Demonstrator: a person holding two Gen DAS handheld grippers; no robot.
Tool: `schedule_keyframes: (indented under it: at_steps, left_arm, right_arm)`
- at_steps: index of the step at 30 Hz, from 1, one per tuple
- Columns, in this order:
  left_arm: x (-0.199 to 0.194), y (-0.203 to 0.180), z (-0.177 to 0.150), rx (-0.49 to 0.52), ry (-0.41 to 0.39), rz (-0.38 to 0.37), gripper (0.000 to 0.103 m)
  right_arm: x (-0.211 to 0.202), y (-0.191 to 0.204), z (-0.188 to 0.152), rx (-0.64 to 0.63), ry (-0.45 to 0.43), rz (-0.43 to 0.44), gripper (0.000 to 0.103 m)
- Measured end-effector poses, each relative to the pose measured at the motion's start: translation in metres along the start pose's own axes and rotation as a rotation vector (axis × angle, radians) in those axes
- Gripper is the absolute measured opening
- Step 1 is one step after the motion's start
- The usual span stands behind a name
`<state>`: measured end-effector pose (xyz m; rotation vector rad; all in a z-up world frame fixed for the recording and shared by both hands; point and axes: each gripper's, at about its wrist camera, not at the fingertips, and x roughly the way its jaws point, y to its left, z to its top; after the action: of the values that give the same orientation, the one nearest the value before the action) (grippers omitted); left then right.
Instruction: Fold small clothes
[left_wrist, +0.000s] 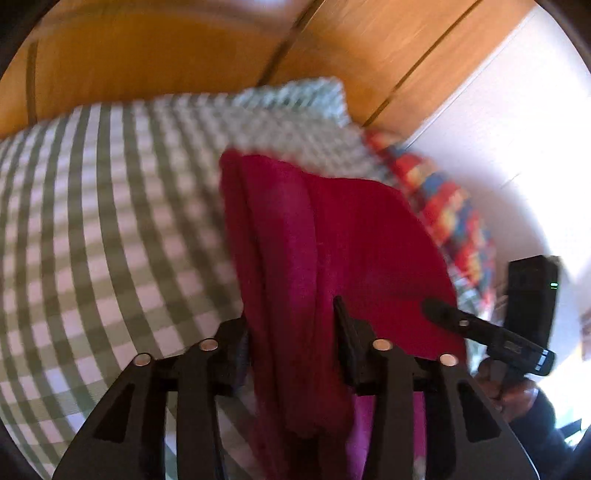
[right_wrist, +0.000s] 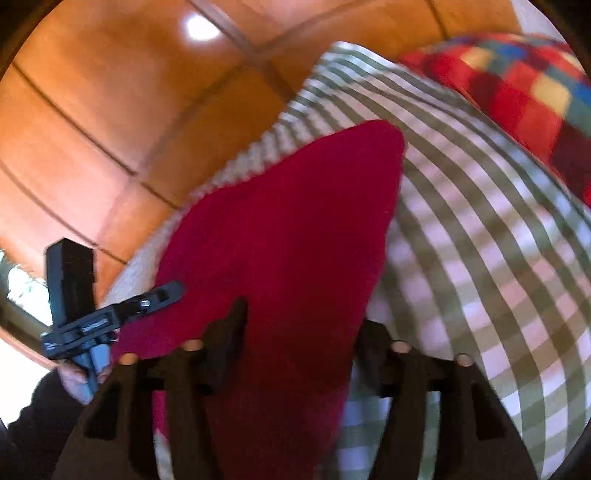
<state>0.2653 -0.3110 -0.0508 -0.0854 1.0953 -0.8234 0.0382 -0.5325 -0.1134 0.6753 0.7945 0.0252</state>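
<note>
left gripper, red cloth between fingers, checked sheet

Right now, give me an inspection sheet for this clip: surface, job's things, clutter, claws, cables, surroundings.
Surface: green-and-white checked cover.
Job's things: red garment draped on the cover, running between both claws' fingers.
Clutter: multicoloured checked cloth at the cover's edge.
Claws: left claw and right claw both open, cloth between the fingers, pads not pressing.
Cables: nothing seen.
Surroundings: wooden panels, white wall; picture blurred.
</note>
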Motion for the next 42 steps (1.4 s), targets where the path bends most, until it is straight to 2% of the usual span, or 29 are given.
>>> schedule_keyframes:
  at_steps: [1, 2, 5, 7, 9, 10, 12, 14, 15, 17, 19, 21, 22, 26, 34, 42]
  left_arm:
    - [0.001, 0.002, -0.001, -0.002, -0.017, 0.021, 0.061]
    - [-0.004, 0.000, -0.007, -0.001, -0.024, 0.030, 0.063]
    - [-0.023, -0.005, -0.013, 0.019, -0.044, 0.081, 0.063]
    - [-0.049, -0.014, -0.018, 0.047, -0.118, 0.131, 0.063]
    - [-0.081, -0.027, -0.032, 0.077, -0.192, 0.147, 0.058]
    - [-0.088, -0.033, -0.035, 0.092, -0.214, 0.140, 0.051]
    - [-0.099, -0.047, -0.042, 0.134, -0.250, 0.124, 0.041]
    - [-0.099, -0.055, -0.051, 0.162, -0.246, 0.110, 0.022]
    - [-0.098, -0.060, -0.058, 0.185, -0.236, 0.104, 0.021]
    - [-0.088, -0.072, -0.066, 0.237, -0.221, 0.137, 0.021]
    - [-0.068, -0.072, -0.070, 0.266, -0.156, 0.207, 0.021]
    - [-0.050, -0.065, -0.071, 0.276, -0.125, 0.282, 0.021]
    - [-0.047, -0.061, -0.072, 0.278, -0.124, 0.291, 0.021]
    - [-0.045, -0.056, -0.072, 0.263, -0.137, 0.299, 0.021]
    - [-0.065, -0.065, -0.079, 0.204, -0.196, 0.301, 0.021]
    - [-0.083, -0.079, -0.091, 0.217, -0.241, 0.336, 0.021]
  right_arm:
    - [0.000, -0.003, -0.002, 0.008, -0.015, -0.005, 0.073]
    - [-0.001, -0.006, -0.003, 0.022, -0.021, -0.004, 0.076]
    - [-0.015, 0.003, -0.001, -0.008, -0.051, -0.059, 0.079]
    - [-0.035, 0.015, -0.002, -0.082, -0.103, -0.124, 0.078]
    - [-0.052, 0.028, -0.005, -0.125, -0.144, -0.144, 0.074]
    - [-0.059, 0.033, -0.006, -0.144, -0.161, -0.151, 0.071]
    - [-0.074, 0.049, -0.012, -0.189, -0.186, -0.152, 0.057]
    - [-0.078, 0.061, -0.021, -0.219, -0.177, -0.139, 0.048]
    - [-0.076, 0.069, -0.027, -0.243, -0.167, -0.140, 0.045]
    - [-0.069, 0.081, -0.040, -0.278, -0.142, -0.161, 0.044]
    - [-0.054, 0.085, -0.050, -0.291, -0.104, -0.187, 0.044]
    - [-0.031, 0.081, -0.062, -0.313, -0.080, -0.242, 0.044]
    - [-0.020, 0.081, -0.071, -0.346, -0.078, -0.280, 0.044]
    - [-0.007, 0.080, -0.082, -0.387, -0.137, -0.325, 0.045]
    - [-0.017, 0.082, -0.086, -0.365, -0.152, -0.333, 0.046]
    - [-0.024, 0.087, -0.089, -0.356, -0.147, -0.339, 0.060]
